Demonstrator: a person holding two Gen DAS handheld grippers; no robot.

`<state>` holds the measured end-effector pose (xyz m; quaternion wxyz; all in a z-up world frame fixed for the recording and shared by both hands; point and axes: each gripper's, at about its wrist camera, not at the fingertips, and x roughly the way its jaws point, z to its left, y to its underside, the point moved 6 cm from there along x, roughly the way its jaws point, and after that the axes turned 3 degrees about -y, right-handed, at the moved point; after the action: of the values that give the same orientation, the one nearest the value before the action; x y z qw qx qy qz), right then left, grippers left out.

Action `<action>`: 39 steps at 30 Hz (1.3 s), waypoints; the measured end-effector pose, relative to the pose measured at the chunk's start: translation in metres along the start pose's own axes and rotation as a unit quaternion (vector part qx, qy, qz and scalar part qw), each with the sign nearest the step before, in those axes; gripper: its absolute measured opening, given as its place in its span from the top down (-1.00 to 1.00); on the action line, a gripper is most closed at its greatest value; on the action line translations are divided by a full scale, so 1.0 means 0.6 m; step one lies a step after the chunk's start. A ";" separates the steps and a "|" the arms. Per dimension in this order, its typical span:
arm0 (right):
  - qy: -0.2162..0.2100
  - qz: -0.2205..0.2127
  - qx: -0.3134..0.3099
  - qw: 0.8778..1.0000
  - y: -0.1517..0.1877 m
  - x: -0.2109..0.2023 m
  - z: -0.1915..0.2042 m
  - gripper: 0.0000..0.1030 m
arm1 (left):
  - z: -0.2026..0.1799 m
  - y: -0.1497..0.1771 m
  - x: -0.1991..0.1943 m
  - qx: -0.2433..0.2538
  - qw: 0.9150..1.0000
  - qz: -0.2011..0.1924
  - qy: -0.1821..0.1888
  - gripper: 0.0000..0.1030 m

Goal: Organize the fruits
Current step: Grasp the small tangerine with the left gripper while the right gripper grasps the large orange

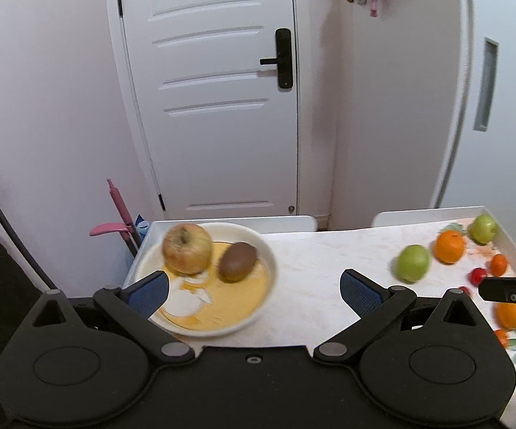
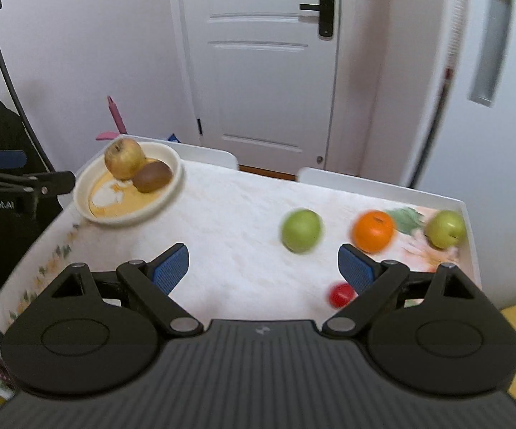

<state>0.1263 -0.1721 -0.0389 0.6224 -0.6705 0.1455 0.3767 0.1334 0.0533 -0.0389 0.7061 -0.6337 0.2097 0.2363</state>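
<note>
Fruit lies split: apple (image 2: 125,158) and kiwi (image 2: 152,176) share the plate (image 2: 172,193) ahead-left of our right hand-held gripper (image 2: 263,268); green apple (image 2: 301,230) and orange (image 2: 372,231) wait just ahead. Both hand-held grippers, left (image 1: 254,291) included, gape wide and empty, likely readying another pick.

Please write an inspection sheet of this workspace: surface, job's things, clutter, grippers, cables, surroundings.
Surface: white table with floral cloth, raised rim.
Job's things: cream round plate holds a yellowish apple and a brown kiwi; loose on the cloth are two green apples, an orange and a small red fruit.
Clutter: nothing seen.
Grippers: left gripper open, empty; right gripper open, empty.
Cables: black cable at left wall.
Surroundings: white panelled door, pink-handled tool.
</note>
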 end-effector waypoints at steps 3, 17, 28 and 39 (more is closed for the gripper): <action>0.004 -0.002 -0.002 1.000 0.025 -0.028 -0.047 -1.00 | -0.043 0.012 -0.021 -0.007 1.000 -0.002 0.004 -1.00; 0.015 0.005 0.013 1.000 0.147 -0.035 -0.223 -0.99 | -0.269 0.108 -0.021 0.037 0.997 0.015 0.068 -1.00; -0.015 0.008 -0.025 1.000 0.214 0.011 -0.269 -0.98 | -0.403 0.186 0.023 0.112 0.985 0.022 0.126 -0.93; -0.047 0.012 -0.043 0.998 0.225 0.048 -0.281 -0.84 | -0.470 0.209 0.074 0.154 0.976 0.040 0.150 -0.29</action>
<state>0.1107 -0.3478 -0.1664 0.5947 -0.6761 0.1077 0.4214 0.0949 -0.2135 -0.1957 0.7454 -0.5370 0.3724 0.1314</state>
